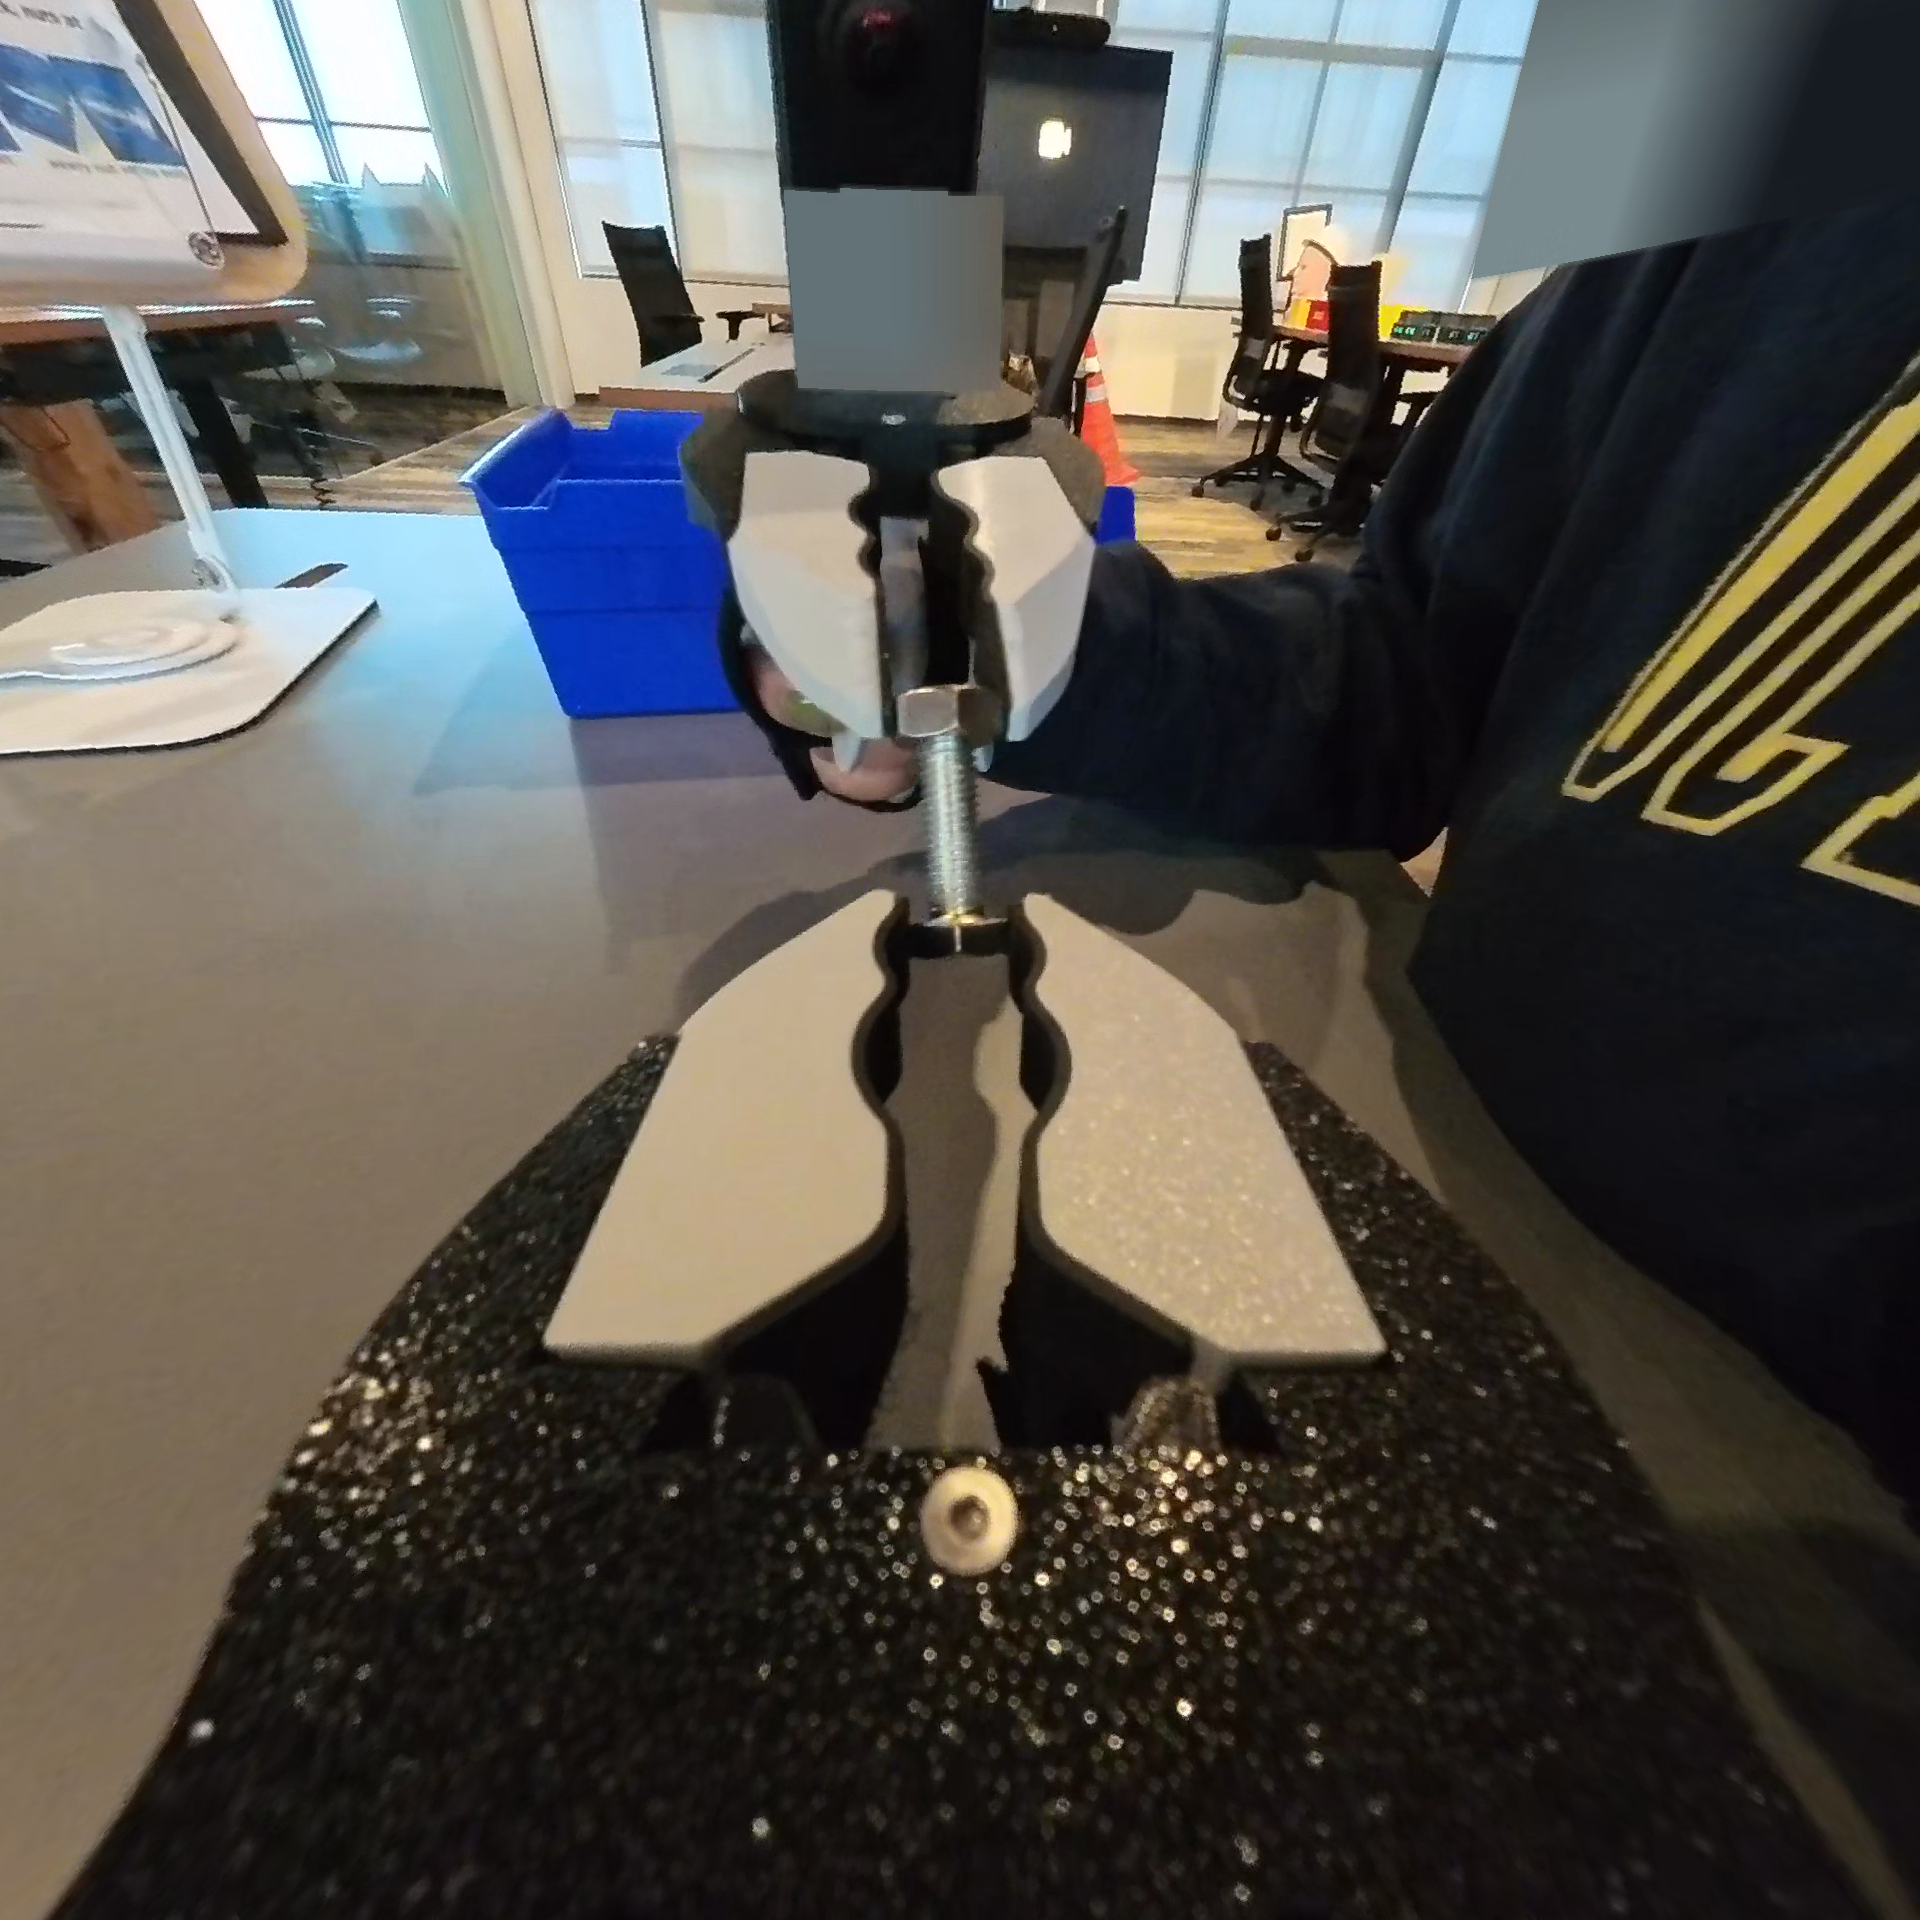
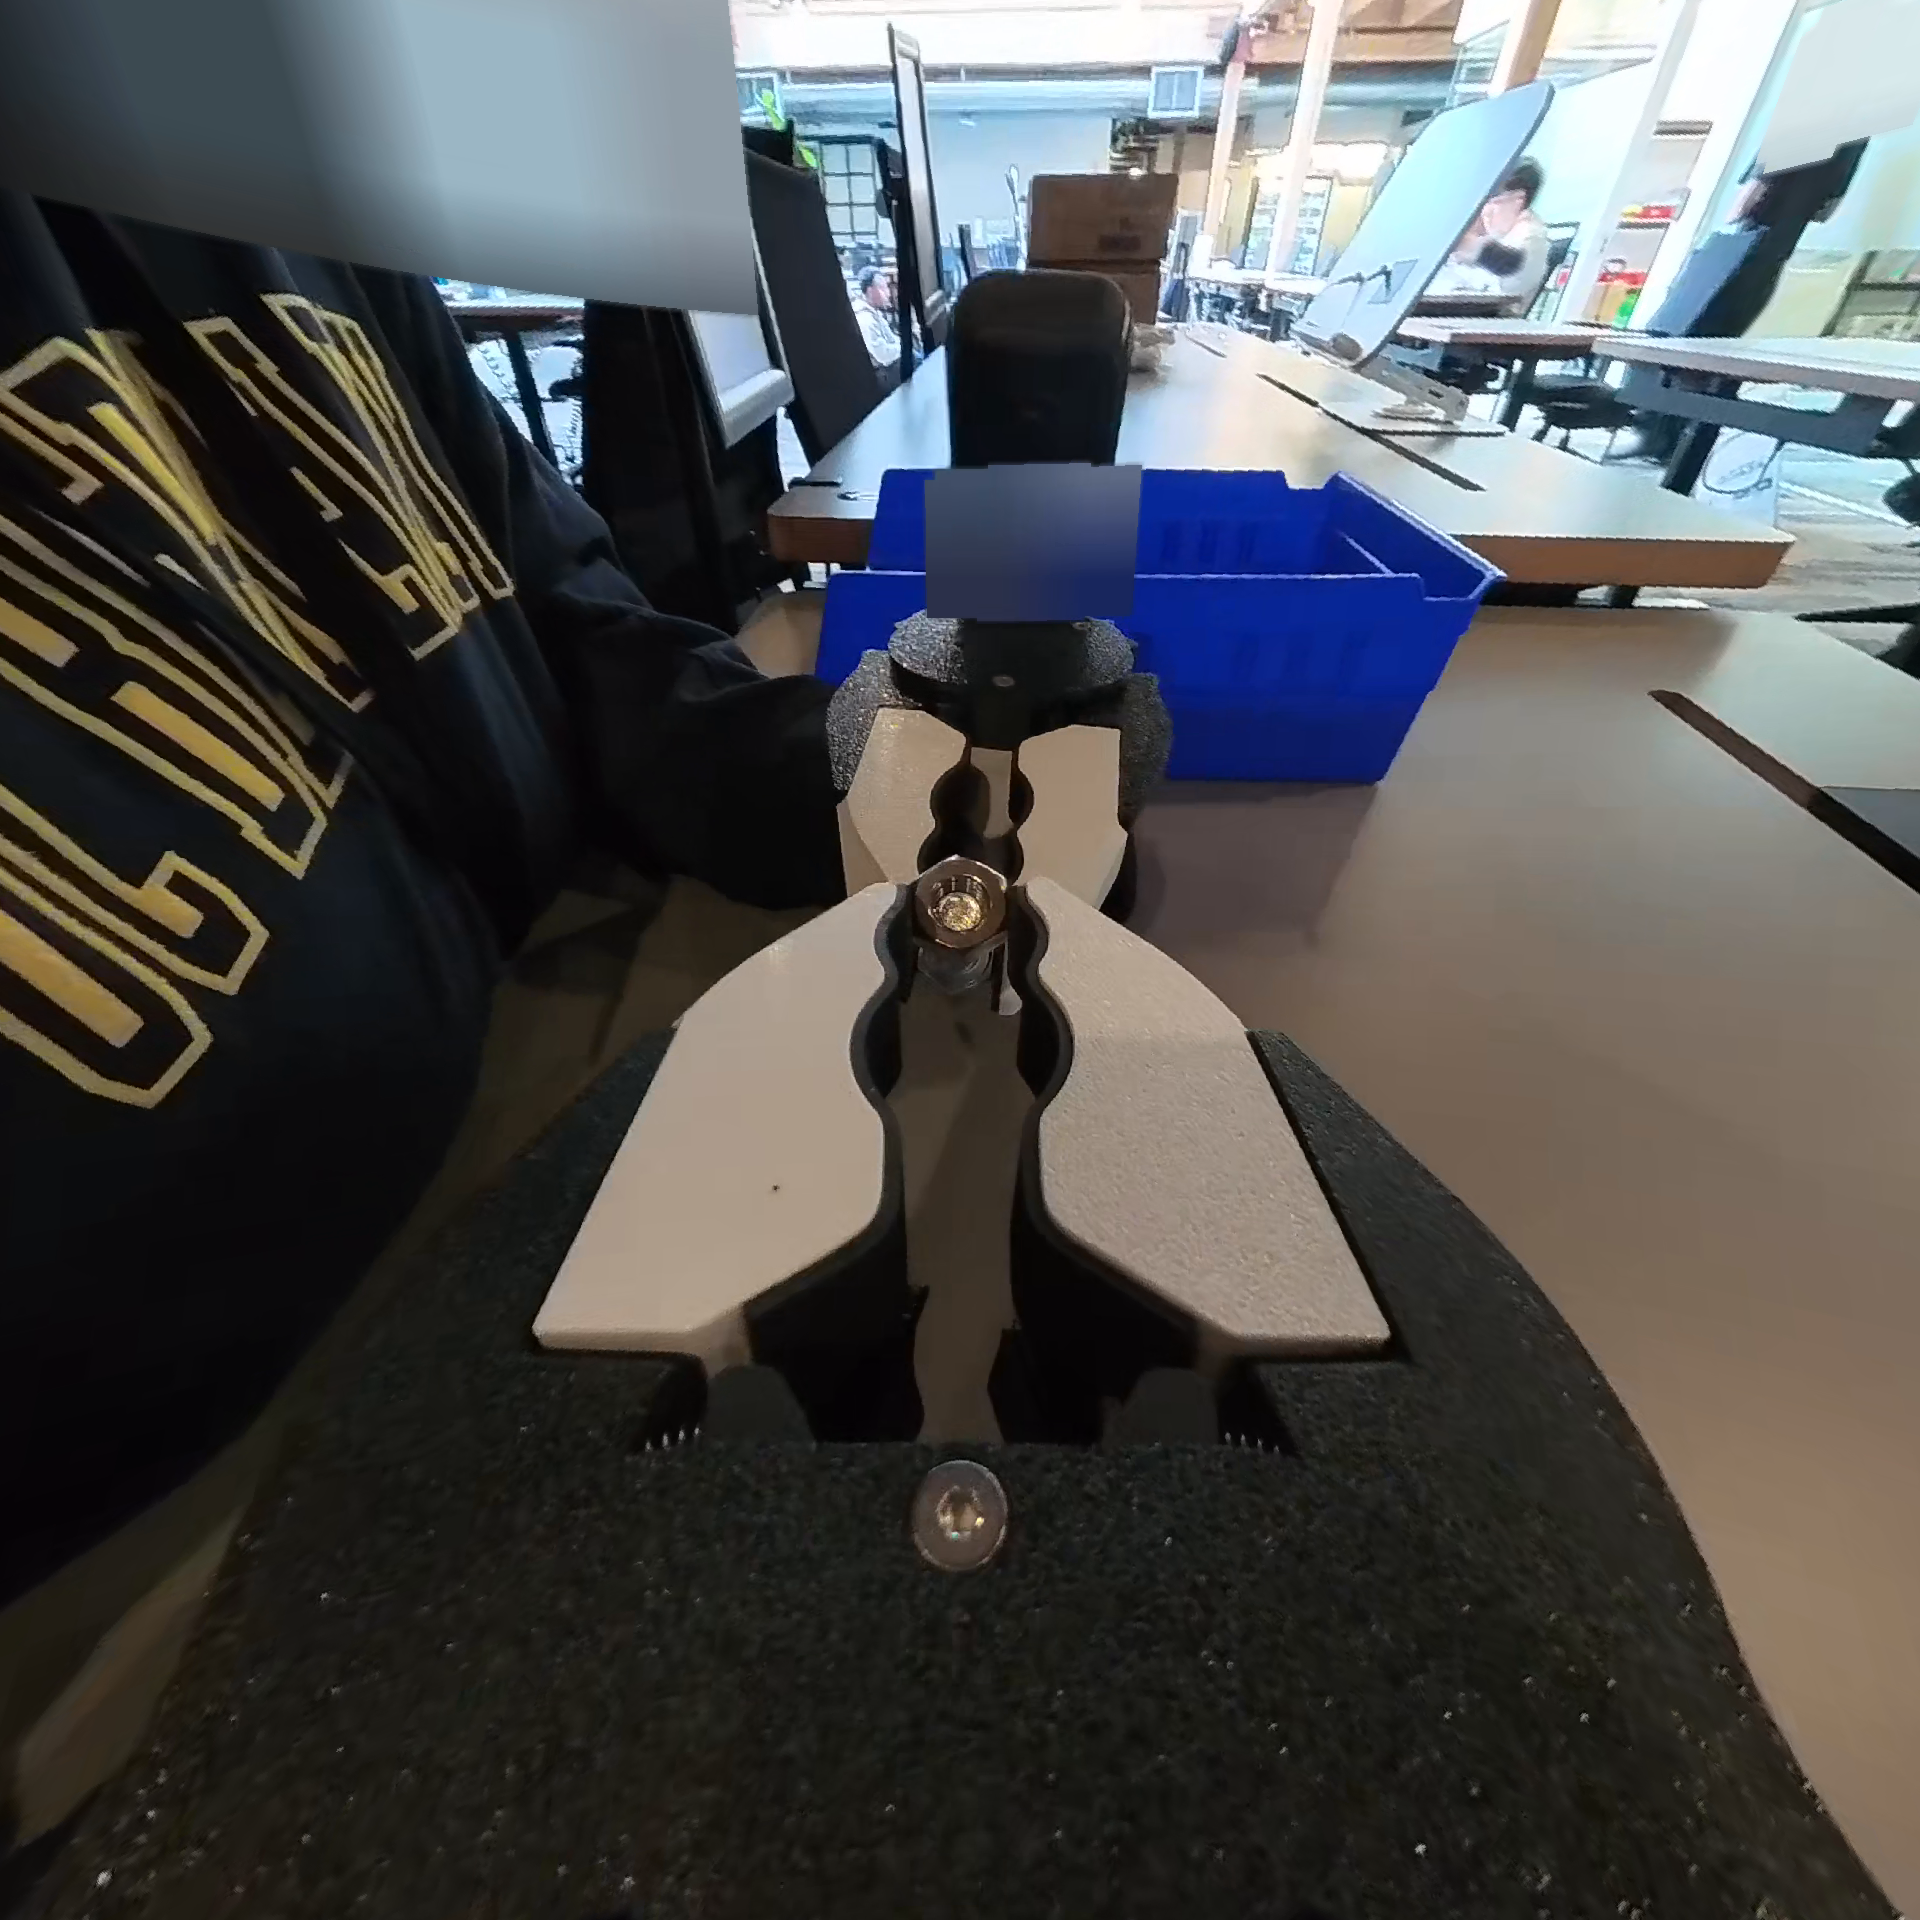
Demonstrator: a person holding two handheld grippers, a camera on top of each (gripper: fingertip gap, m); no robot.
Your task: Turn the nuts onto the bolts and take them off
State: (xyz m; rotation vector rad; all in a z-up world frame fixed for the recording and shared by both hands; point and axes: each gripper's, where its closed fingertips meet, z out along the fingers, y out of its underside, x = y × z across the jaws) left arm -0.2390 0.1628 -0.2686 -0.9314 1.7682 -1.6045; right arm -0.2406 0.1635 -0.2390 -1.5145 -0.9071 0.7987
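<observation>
A silver threaded bolt (image 1: 948,821) is held in the air above the grey table (image 1: 312,935). My left gripper (image 1: 956,930) is shut on the bolt's head end. A silver hex nut (image 1: 935,714) sits on the far end of the thread. My right gripper (image 1: 940,717) faces the left one and is shut on that nut. In the right wrist view the nut (image 2: 956,912) sits between my right gripper's (image 2: 956,920) tips with the bolt's end showing in its hole. The left gripper (image 2: 977,831) shows just behind it.
A blue plastic bin (image 1: 603,582) stands on the table beyond the grippers; it also shows in the right wrist view (image 2: 1299,644). A white stand base (image 1: 156,644) lies at the far left. The person's dark sweatshirt (image 1: 1662,727) fills the right side. My left and right fingertips are right by each other.
</observation>
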